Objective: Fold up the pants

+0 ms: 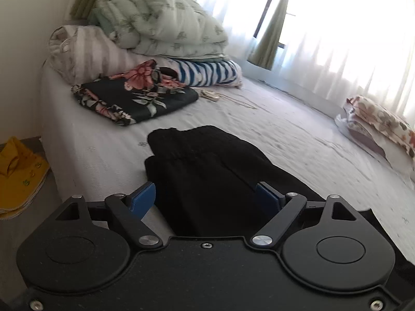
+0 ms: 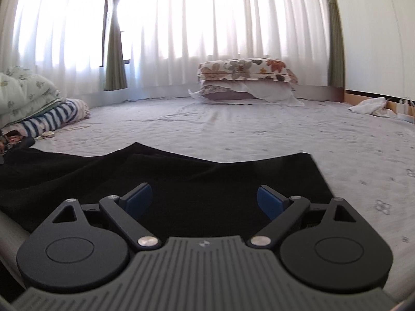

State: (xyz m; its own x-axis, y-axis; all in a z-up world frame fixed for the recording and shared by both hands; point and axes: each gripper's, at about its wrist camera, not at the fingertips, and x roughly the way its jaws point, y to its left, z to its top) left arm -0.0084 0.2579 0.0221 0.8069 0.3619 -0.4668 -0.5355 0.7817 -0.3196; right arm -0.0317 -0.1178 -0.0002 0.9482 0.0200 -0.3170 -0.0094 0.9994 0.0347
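Note:
Black pants [image 1: 207, 171] lie on the pale bed sheet [image 1: 272, 129], their elastic waistband at the far end in the left wrist view. My left gripper [image 1: 207, 197] hovers over them, its blue pads [image 1: 144, 197] spread wide with the cloth lying flat beneath, not pinched. The right wrist view shows the same black pants [image 2: 181, 178] spread across the near part of the bed, with a straight hem edge on the right. Over that cloth my right gripper [image 2: 205, 199] stands open, nothing between its blue pads [image 2: 269, 202].
A folded black floral garment [image 1: 135, 98], a blue-striped cloth [image 1: 210, 73] and a pile of quilts [image 1: 160, 20] lie at the bed's far left. Stacked floral pillows [image 2: 246, 80] sit by the curtained window [image 2: 207, 13]. A yellow cloth [image 1: 18, 173] lies on a side surface at the left.

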